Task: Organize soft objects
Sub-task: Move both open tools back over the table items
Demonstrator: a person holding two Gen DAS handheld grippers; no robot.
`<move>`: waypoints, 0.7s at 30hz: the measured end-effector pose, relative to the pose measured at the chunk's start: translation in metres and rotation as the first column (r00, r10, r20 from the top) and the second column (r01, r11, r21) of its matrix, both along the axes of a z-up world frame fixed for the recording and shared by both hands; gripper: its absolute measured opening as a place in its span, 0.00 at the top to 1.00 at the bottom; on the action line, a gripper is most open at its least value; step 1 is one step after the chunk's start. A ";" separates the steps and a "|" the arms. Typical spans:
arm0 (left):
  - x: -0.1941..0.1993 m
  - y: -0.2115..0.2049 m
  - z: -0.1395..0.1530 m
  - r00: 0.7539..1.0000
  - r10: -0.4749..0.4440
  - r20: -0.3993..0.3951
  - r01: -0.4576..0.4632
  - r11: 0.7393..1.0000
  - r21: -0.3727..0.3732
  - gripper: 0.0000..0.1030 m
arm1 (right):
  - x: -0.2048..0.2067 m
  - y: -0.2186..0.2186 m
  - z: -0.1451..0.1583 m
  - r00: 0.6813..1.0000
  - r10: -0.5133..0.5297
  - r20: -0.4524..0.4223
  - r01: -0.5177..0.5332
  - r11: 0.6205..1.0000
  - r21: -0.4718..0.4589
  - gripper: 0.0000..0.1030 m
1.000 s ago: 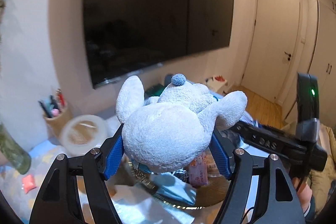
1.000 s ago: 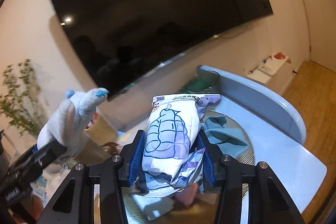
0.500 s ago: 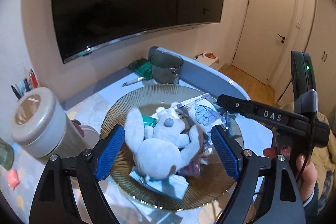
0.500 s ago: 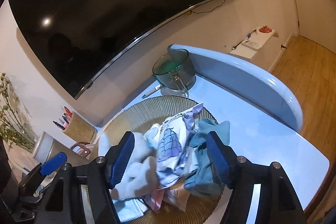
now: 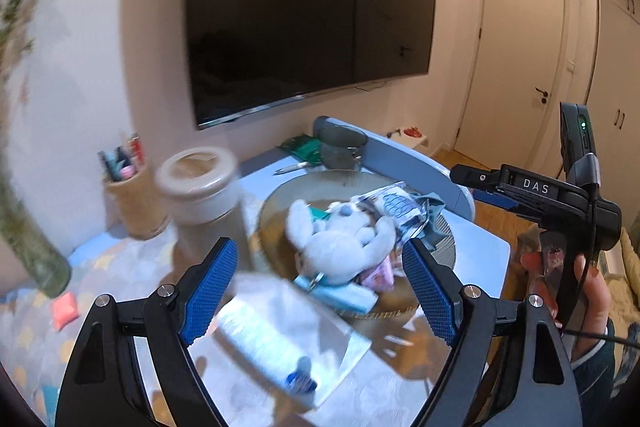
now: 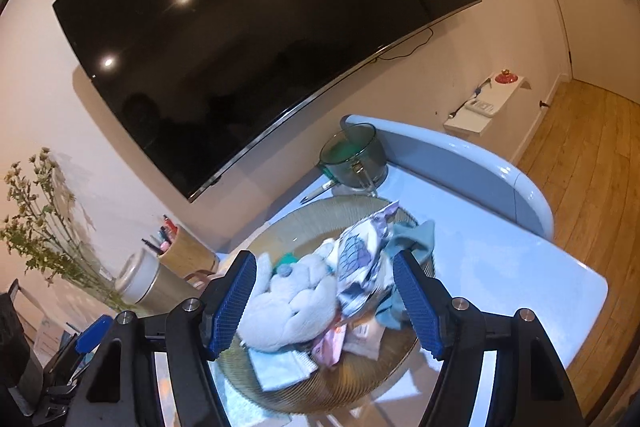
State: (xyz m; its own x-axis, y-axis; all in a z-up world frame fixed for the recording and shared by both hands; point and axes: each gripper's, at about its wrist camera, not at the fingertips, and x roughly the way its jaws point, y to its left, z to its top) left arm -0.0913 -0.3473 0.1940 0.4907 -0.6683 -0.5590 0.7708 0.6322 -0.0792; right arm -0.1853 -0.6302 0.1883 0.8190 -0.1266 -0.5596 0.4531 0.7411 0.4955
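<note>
The white plush toy (image 5: 340, 243) and the printed soft packet (image 6: 360, 259) are seen lying on the ribbed amber glass plate (image 6: 304, 223). Both the left gripper (image 5: 320, 291) and the right gripper (image 6: 326, 301) are spread wide, empty. Only the left view shows the hand (image 5: 596, 291); its foreground is blurred.

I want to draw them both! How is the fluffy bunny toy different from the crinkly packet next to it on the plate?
The plush bunny is plain pale grey and fluffy, with long ears; the tissue packet is shiny wrapping printed with a purple-blue drawing. The bunny lies flat on its back, while the packet leans tilted against it. The bunny looks rounded; the packet looks flat and crumpled. Both rest on the ribbed gold plate, untouched by any tongs.
</note>
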 end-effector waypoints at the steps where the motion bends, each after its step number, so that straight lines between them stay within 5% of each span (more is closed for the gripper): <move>1: 0.000 0.010 0.000 1.000 0.009 -0.005 -0.009 1.000 -0.007 0.19 | -0.001 0.006 0.001 1.000 0.010 -0.001 -0.010 1.000 0.000 0.32; 13: -0.007 0.123 -0.014 0.982 0.174 -0.074 -0.179 0.983 -0.052 0.19 | 0.020 0.119 0.016 0.968 0.246 -0.045 -0.249 0.965 -0.086 0.32; 18: -0.002 0.190 -0.023 0.949 0.292 -0.119 -0.301 0.951 -0.066 0.18 | 0.029 0.186 0.027 0.930 0.361 -0.063 -0.366 0.913 -0.179 0.17; 21: 0.003 0.242 -0.030 0.910 0.387 -0.150 -0.401 0.913 -0.078 0.15 | 0.034 0.220 0.028 0.904 0.420 -0.077 -0.427 0.877 -0.220 0.17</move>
State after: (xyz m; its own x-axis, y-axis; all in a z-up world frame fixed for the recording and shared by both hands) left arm -0.0883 -0.1054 0.1641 0.6547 -0.4934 -0.5727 0.4392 0.8649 -0.2431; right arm -0.1513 -0.4107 0.2168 0.8085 0.1036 -0.5793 0.0811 0.9554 0.2840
